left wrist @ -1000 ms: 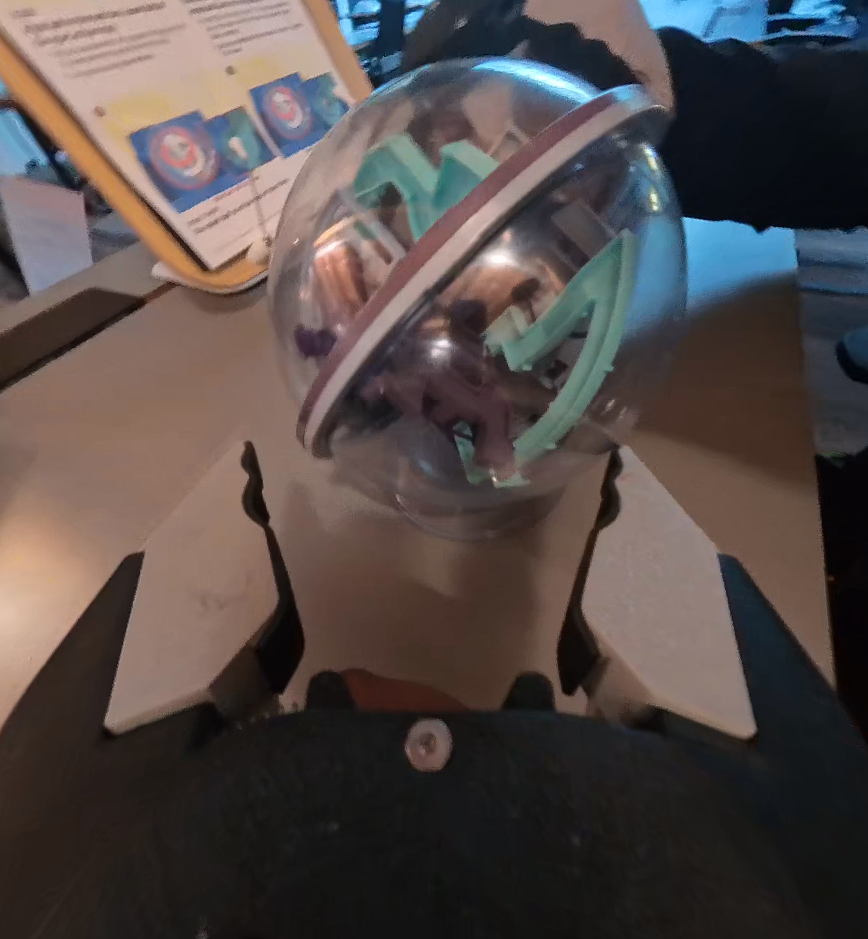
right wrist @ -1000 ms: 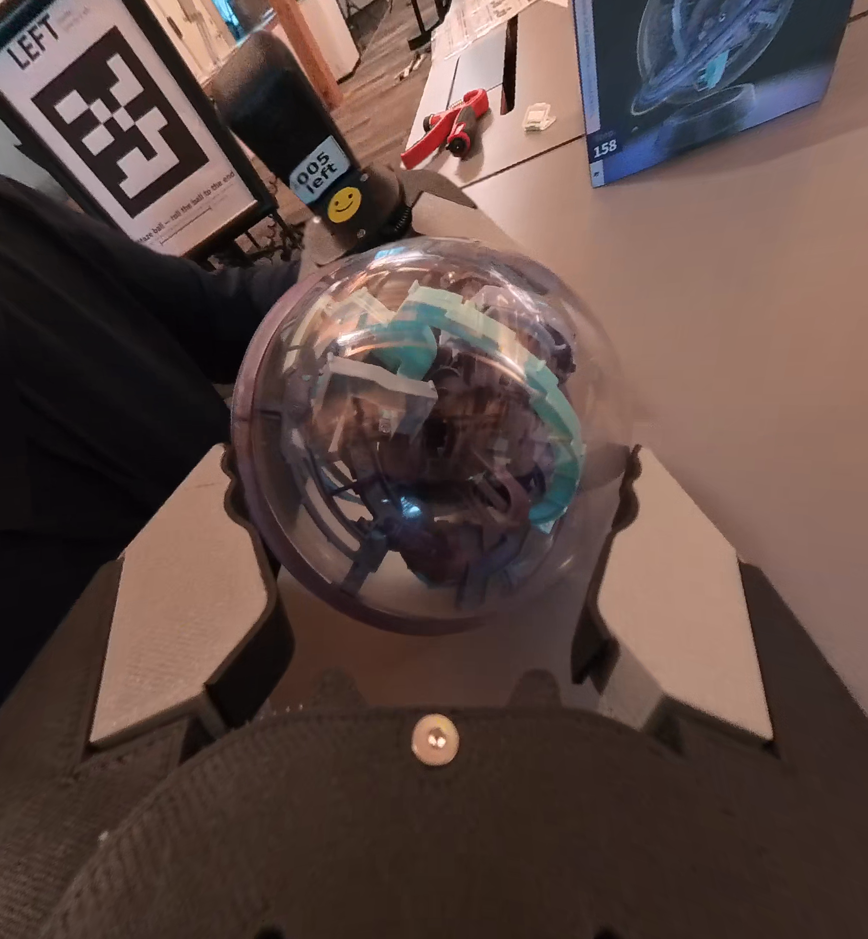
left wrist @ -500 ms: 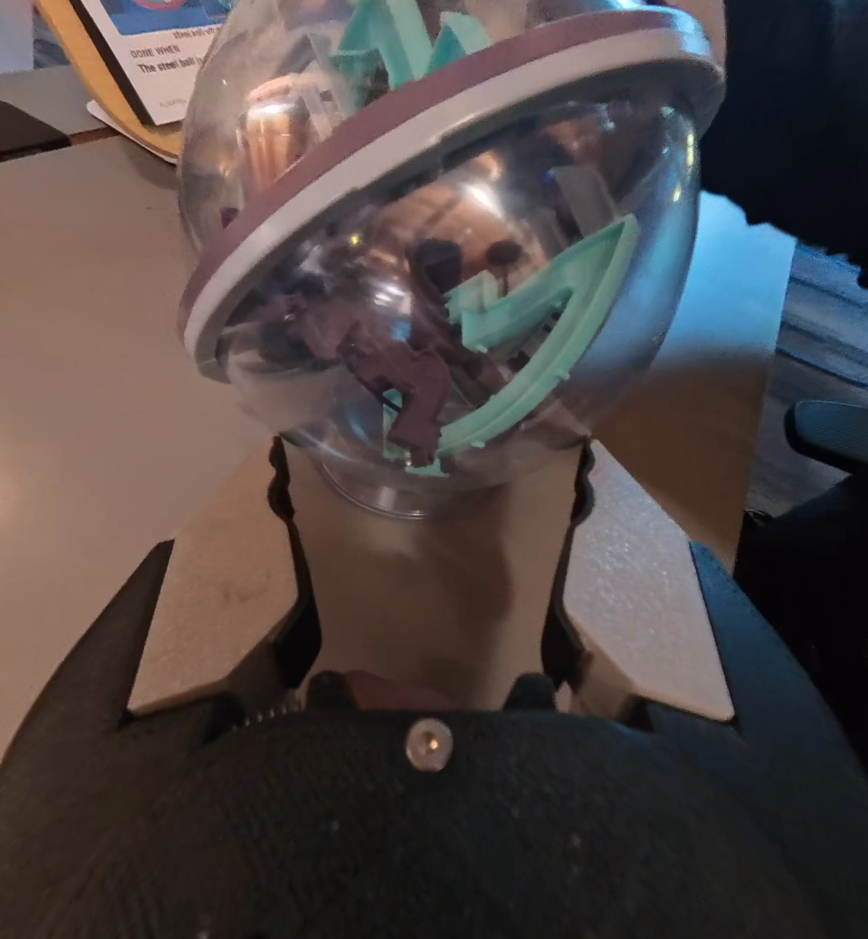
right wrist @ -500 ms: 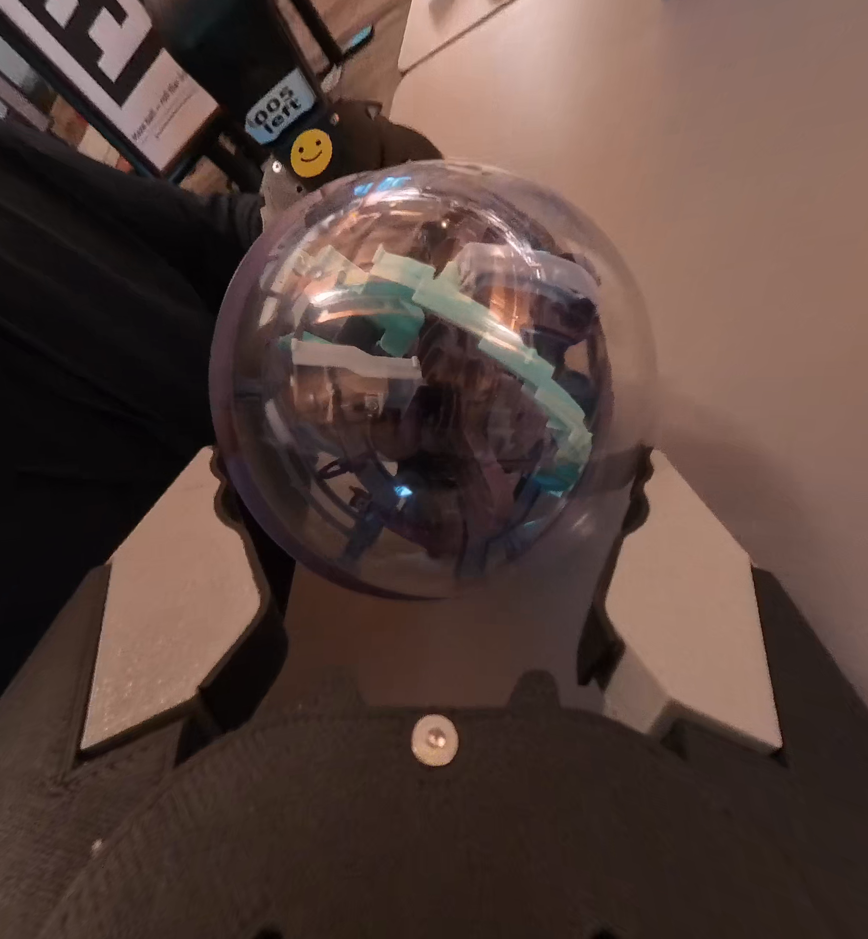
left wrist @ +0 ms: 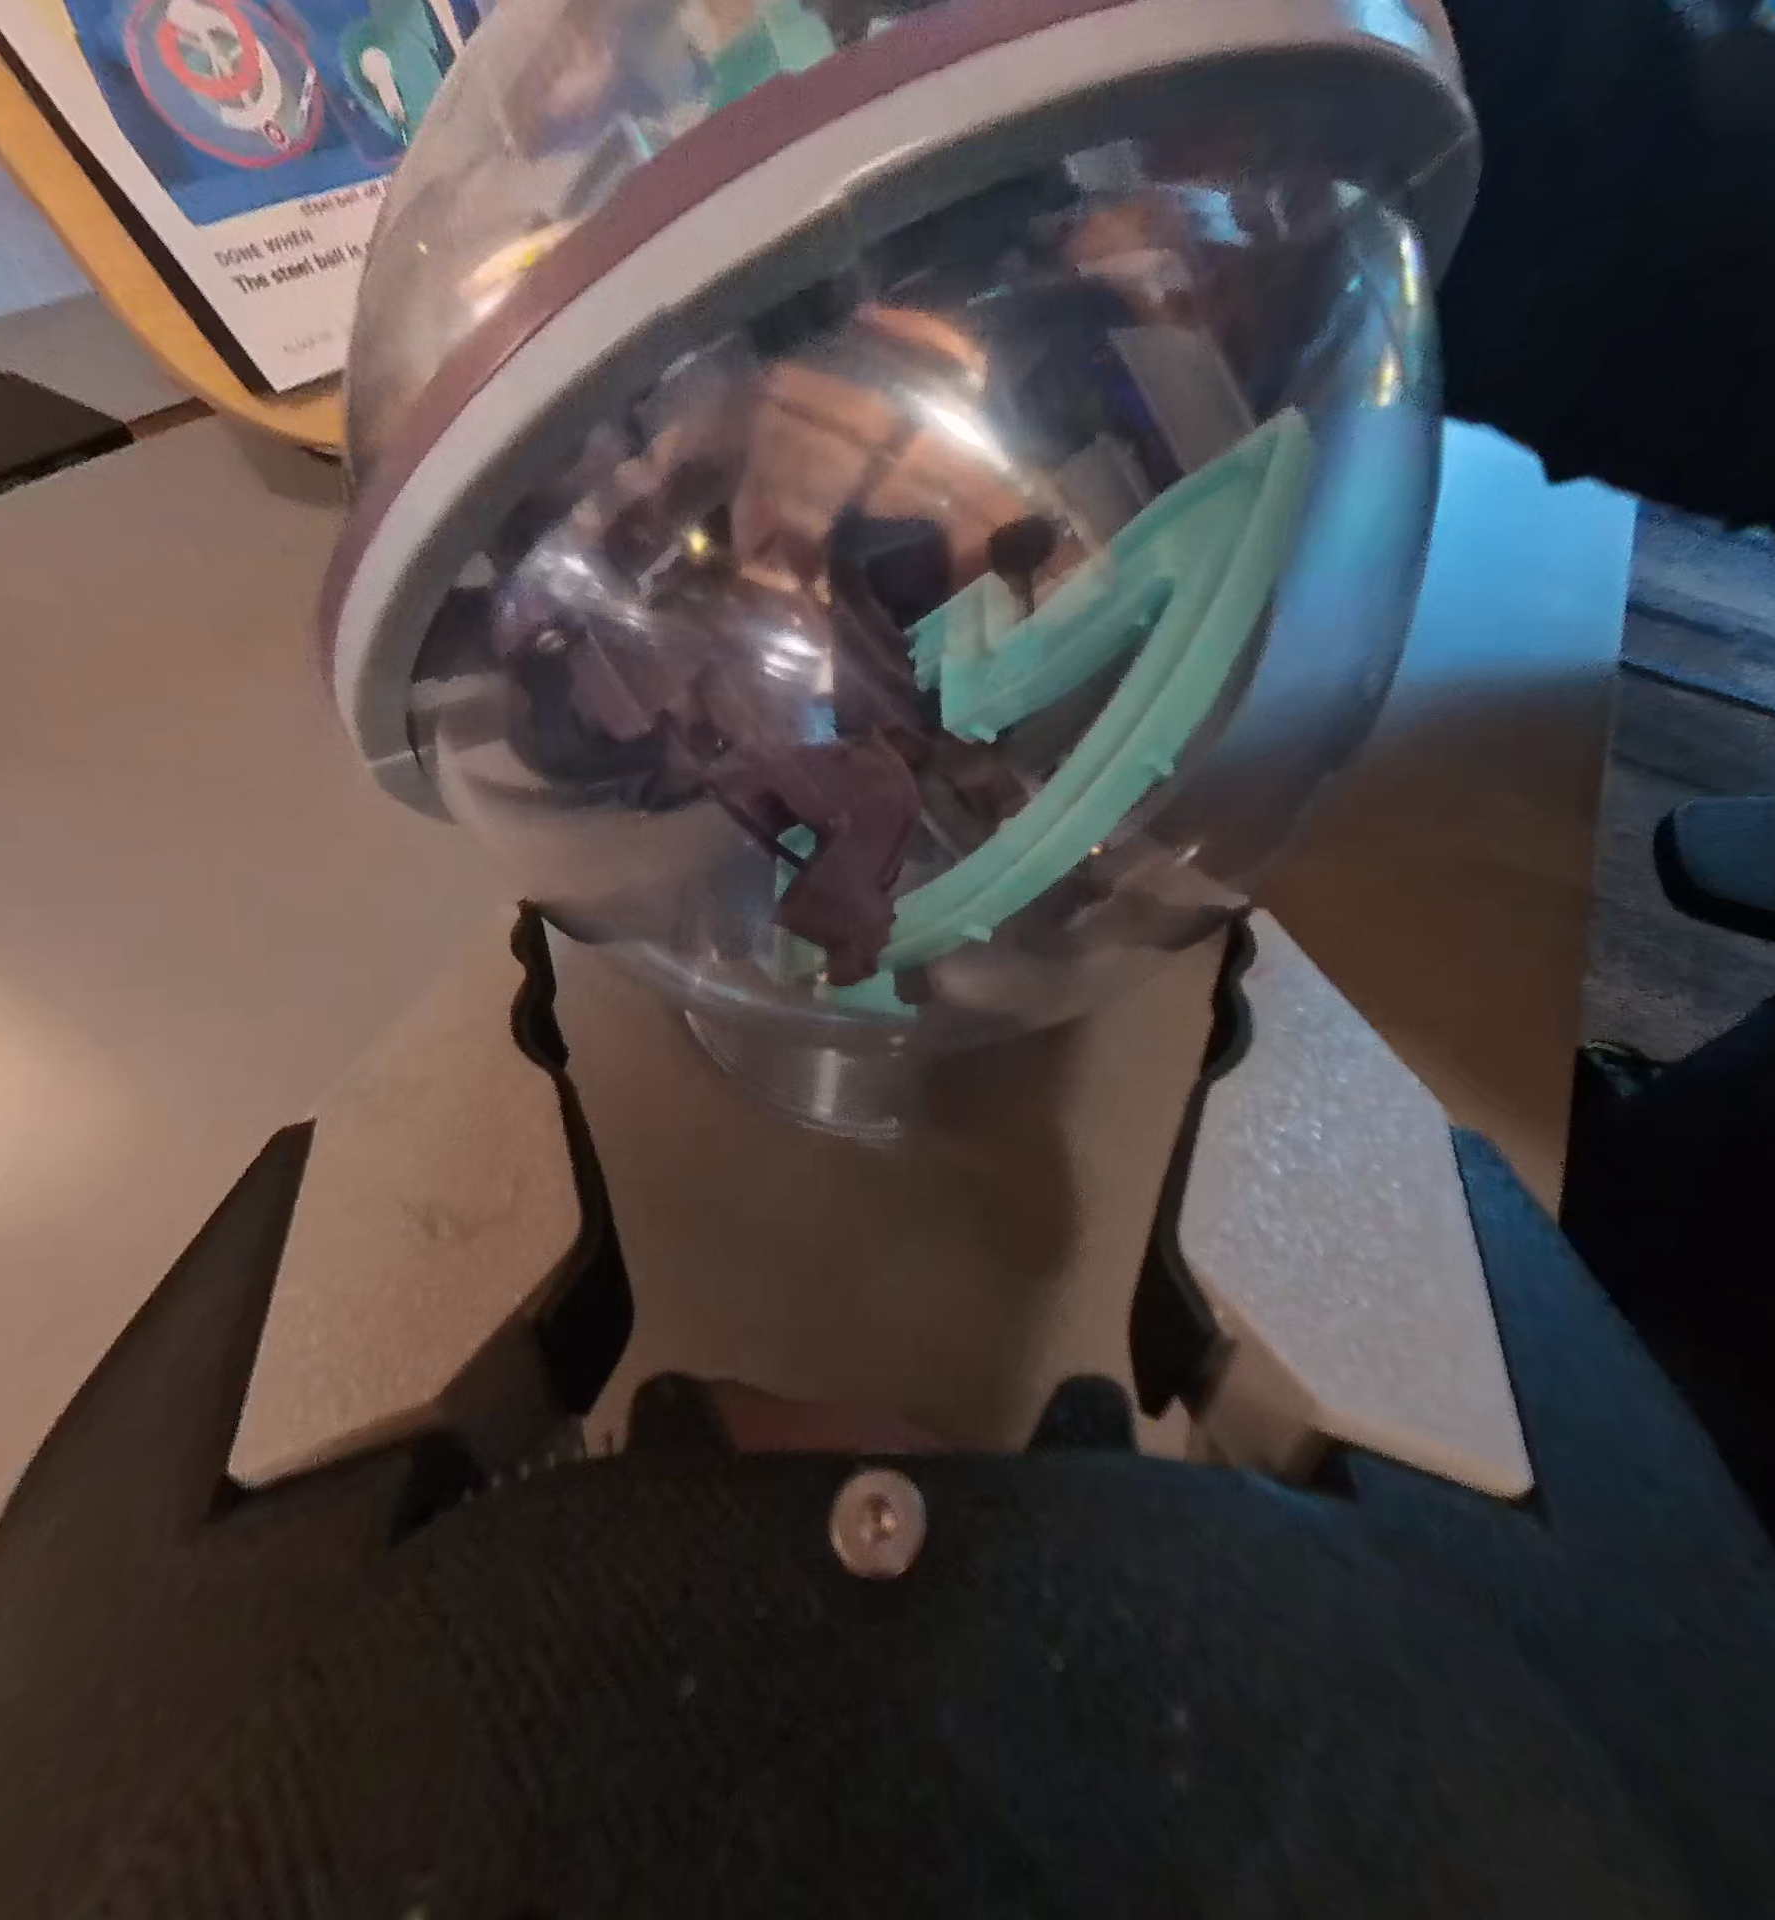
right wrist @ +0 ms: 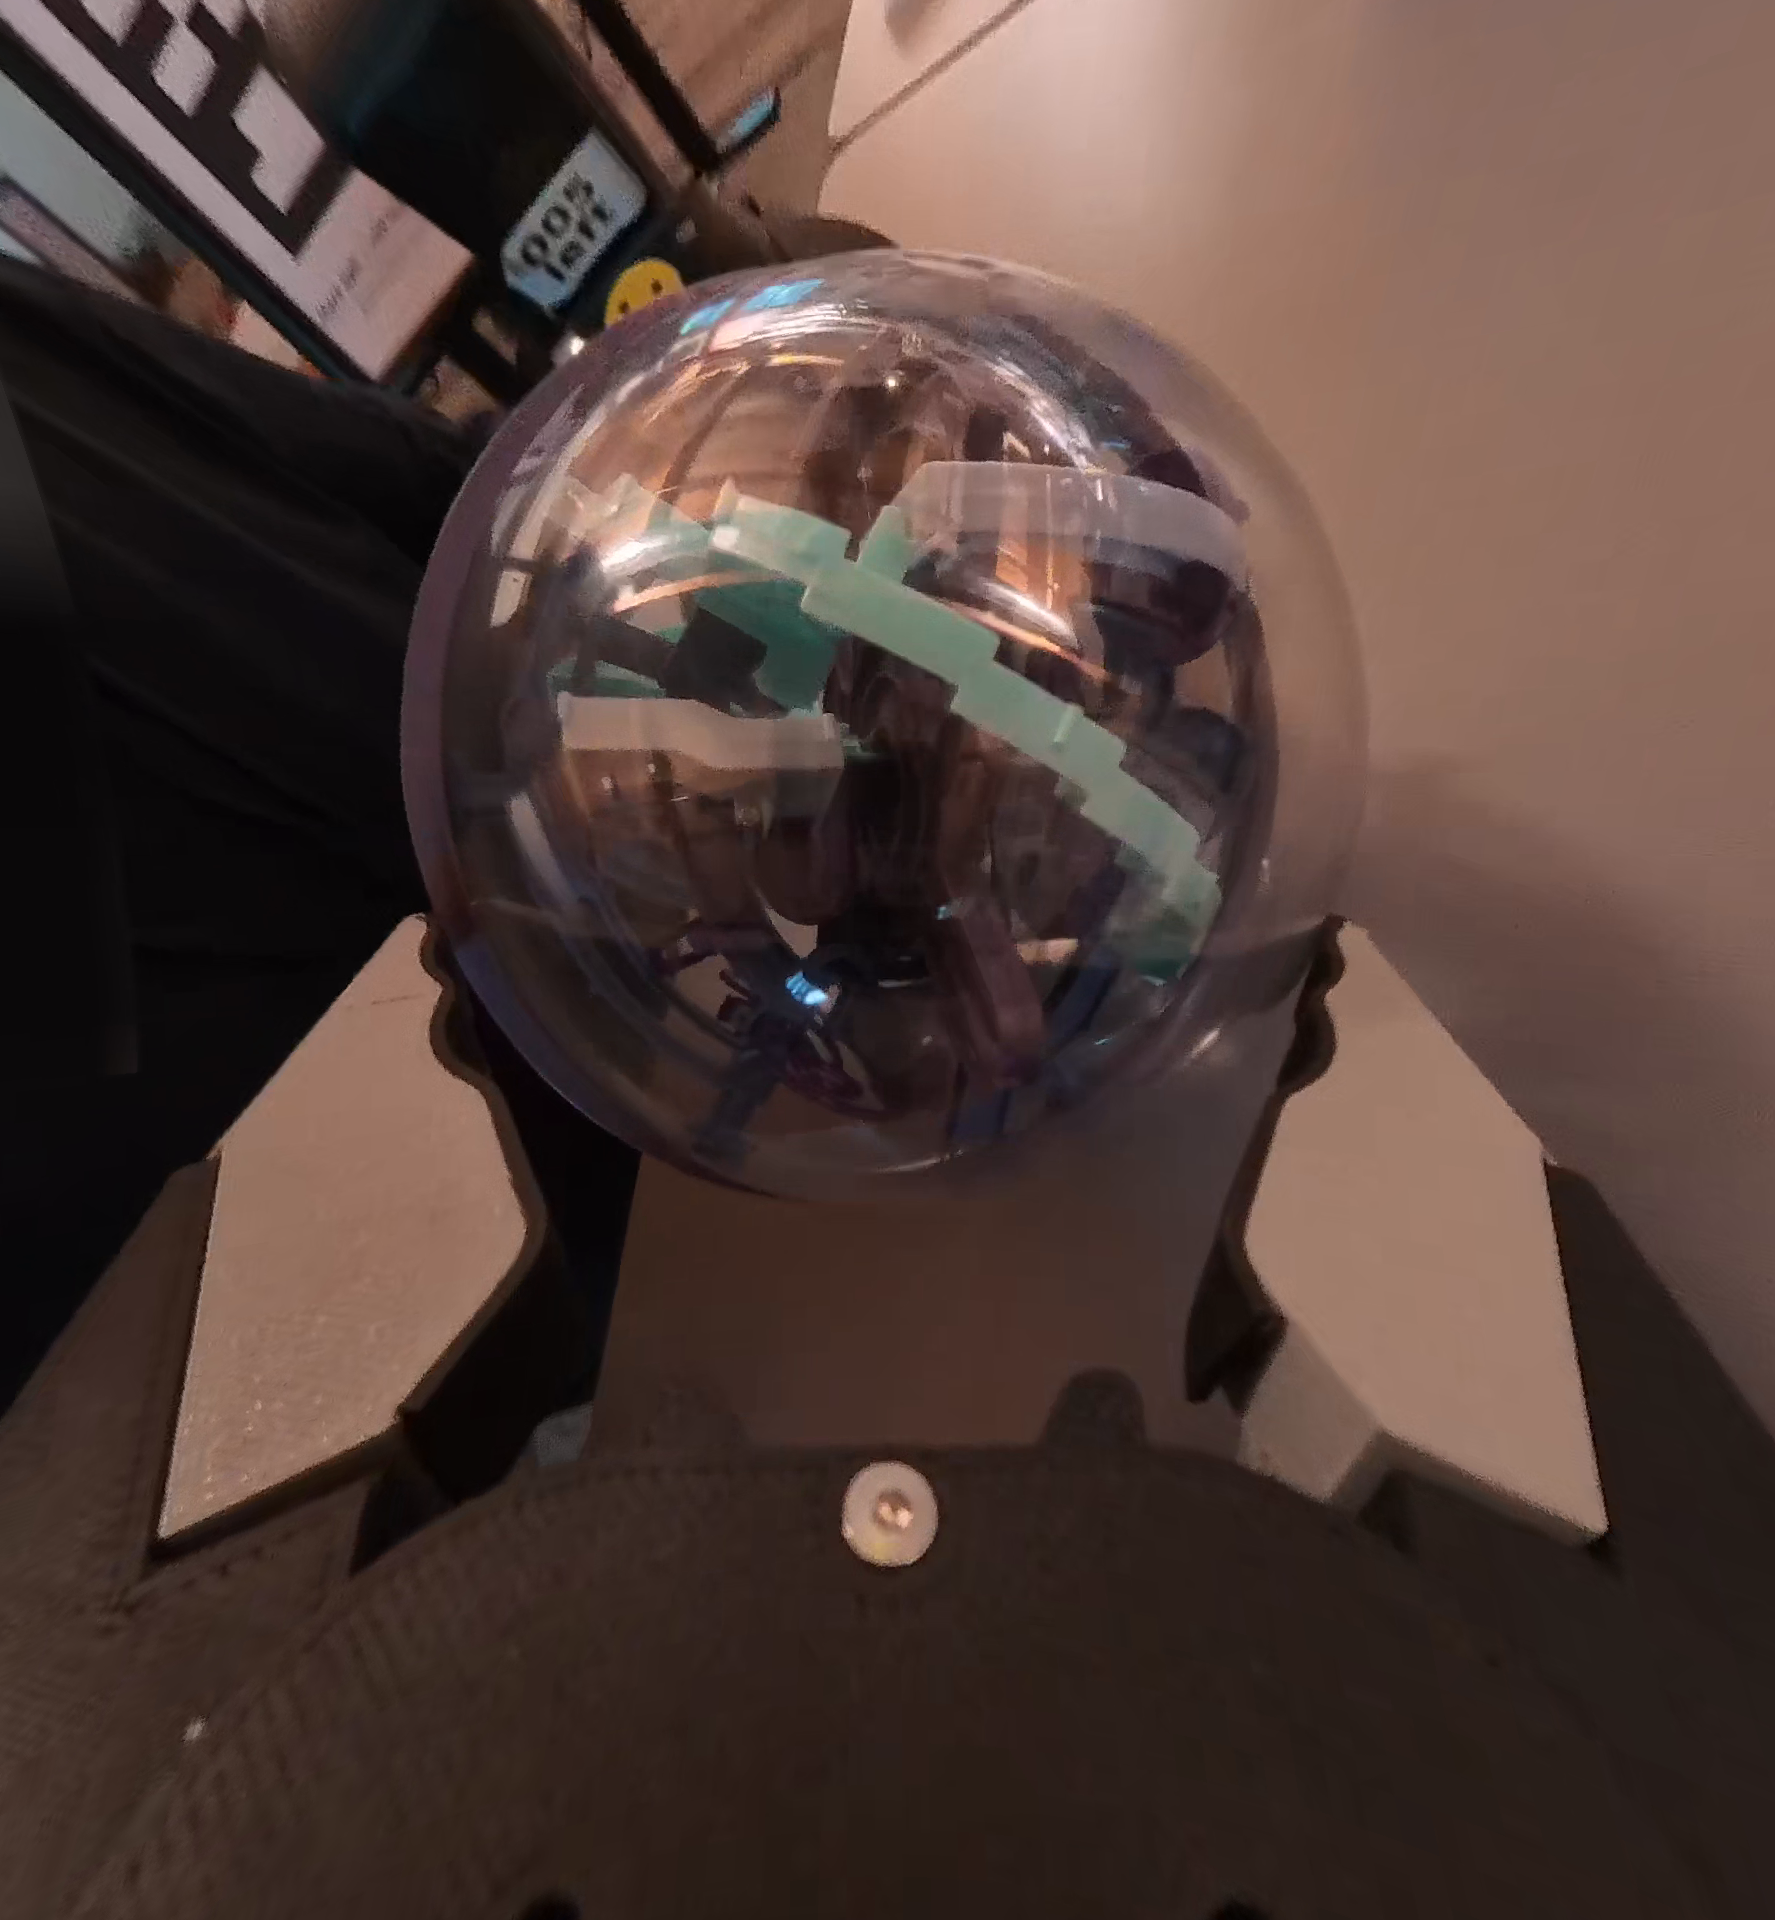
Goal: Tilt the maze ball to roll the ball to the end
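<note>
Each of the 2 cameras sits just behind its own tongs, looking forward along the 2 fingers from very close. Both views share the maze ball, seen from opposite sides; the right view also catches the left gripper beyond it.

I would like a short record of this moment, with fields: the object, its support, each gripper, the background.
object: clear maze ball with mint and purple tracks, seam band tilted
support: off the table, held between both grippers
left gripper: fingertips against the ball's lower sides
right gripper: fingertips against the ball's sides
steel ball: cannot tell where
background: instruction sheet, dark sleeve
</note>
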Demonstrator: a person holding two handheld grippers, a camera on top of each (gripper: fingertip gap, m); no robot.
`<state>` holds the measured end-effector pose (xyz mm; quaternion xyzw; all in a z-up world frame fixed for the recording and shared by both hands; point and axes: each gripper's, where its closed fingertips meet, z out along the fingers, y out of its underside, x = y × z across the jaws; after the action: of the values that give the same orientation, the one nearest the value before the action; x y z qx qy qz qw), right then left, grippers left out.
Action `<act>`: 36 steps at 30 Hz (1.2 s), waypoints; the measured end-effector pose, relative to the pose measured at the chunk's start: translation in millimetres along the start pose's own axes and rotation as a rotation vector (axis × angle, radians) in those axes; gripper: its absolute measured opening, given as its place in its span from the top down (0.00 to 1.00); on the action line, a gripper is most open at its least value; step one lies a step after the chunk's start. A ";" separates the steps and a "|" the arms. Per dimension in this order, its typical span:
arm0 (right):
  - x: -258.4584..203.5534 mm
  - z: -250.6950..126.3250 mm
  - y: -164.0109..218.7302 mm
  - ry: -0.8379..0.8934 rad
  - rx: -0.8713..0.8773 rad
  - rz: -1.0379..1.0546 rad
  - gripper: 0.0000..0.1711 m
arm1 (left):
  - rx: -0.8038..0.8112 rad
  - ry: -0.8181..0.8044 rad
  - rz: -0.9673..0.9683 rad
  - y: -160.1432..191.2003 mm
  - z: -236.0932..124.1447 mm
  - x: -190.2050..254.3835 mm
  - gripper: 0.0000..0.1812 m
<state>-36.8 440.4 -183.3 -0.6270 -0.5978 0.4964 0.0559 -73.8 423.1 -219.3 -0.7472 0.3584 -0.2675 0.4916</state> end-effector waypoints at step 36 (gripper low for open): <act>8.4 -24.6 12.6 0.039 0.435 0.106 0.12 | -0.073 0.128 0.139 -35.1 17.3 -8.6 0.30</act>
<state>-12.8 456.5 -184.0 -0.6401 -0.4417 0.6036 0.1755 -56.5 448.5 -193.7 -0.7194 0.4497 -0.2665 0.4575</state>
